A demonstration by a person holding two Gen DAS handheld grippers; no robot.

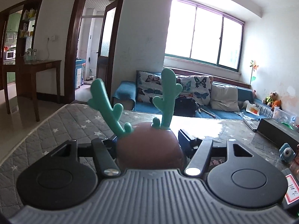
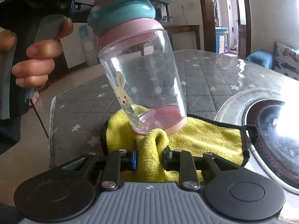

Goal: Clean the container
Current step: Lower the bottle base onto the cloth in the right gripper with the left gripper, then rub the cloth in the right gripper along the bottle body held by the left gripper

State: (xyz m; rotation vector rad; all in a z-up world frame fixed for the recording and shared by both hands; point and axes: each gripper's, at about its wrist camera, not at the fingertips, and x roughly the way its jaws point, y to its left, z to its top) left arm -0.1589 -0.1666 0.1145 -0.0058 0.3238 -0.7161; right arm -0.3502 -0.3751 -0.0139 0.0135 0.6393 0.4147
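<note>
Jaws of left gripper (image 1: 149, 145) clamp bottle (image 2: 142, 78) lid; right gripper (image 2: 150, 158) pinches cloth (image 2: 196, 136).

Left wrist view: sits behind left tongs (image 1: 149, 145), faces nearly level across counter (image 1: 56, 127) toward sofa, window; container lid (image 1: 149, 147) very close. Right wrist view: behind right tongs (image 2: 150, 158), tilted down, container (image 2: 143, 78) near ahead. Shared: container, quilted counter.
</note>
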